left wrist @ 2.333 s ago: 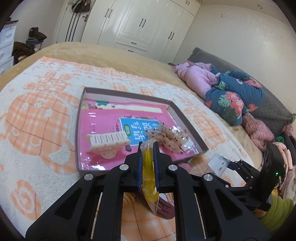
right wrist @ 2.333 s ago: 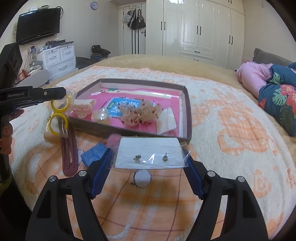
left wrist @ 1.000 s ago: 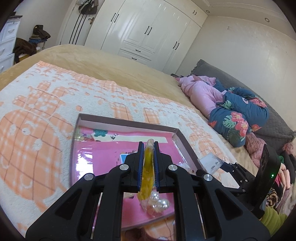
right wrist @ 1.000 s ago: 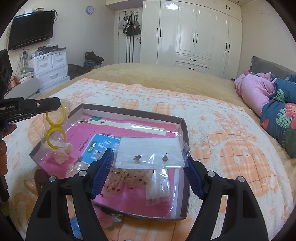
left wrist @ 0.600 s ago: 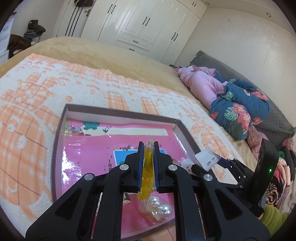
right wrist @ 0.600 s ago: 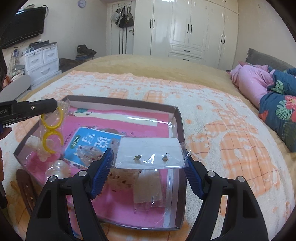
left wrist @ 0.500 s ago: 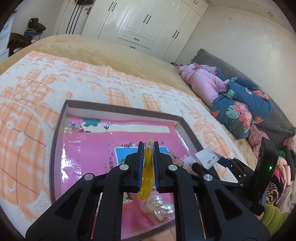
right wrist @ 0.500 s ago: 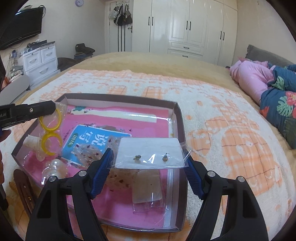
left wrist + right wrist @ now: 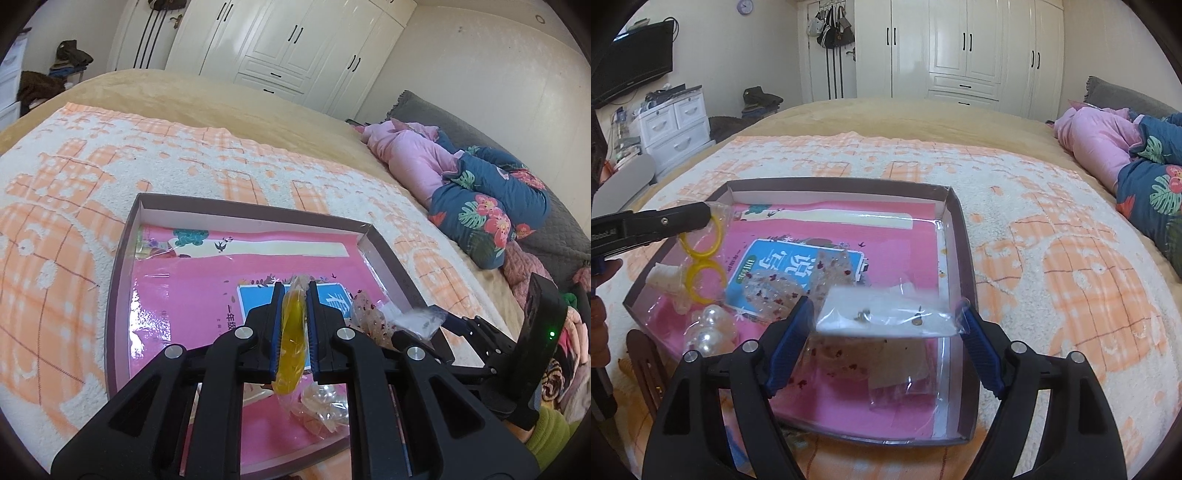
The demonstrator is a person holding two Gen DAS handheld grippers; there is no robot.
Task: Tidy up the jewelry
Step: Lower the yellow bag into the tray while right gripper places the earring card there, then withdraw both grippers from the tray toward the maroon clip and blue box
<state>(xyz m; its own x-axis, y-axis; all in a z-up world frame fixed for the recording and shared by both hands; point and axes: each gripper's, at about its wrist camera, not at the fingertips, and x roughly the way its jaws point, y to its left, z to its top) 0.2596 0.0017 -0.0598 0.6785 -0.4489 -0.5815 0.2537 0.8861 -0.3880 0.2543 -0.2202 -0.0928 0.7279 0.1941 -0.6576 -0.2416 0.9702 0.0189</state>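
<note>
My left gripper (image 9: 293, 291) is shut on a clear bag of yellow rings (image 9: 293, 341), held above the near left part of the shallow box (image 9: 236, 205); the rings (image 9: 701, 254) hang from it in the right wrist view. My right gripper (image 9: 886, 314) stands wide, and the clear earring packet (image 9: 886, 314) lies blurred and tilted between its fingers, above the box (image 9: 956, 221). Whether the fingers still touch the packet I cannot tell. The box holds a pink book (image 9: 886, 240), a pearl bag (image 9: 709, 332), a speckled bag (image 9: 775, 288) and a cream hair clip (image 9: 665, 275).
The box lies on an orange and white blanket (image 9: 1071, 277) on a bed. Pink and floral bedding (image 9: 461, 177) is piled at the right. A brown hair clip (image 9: 642, 362) lies in front of the box's near left corner. White wardrobes (image 9: 960, 48) stand at the back.
Both grippers moved forward over the box. The earring packet has tilted and sunk between the right fingers, which look wider apart. The left still grips the ring bag.
</note>
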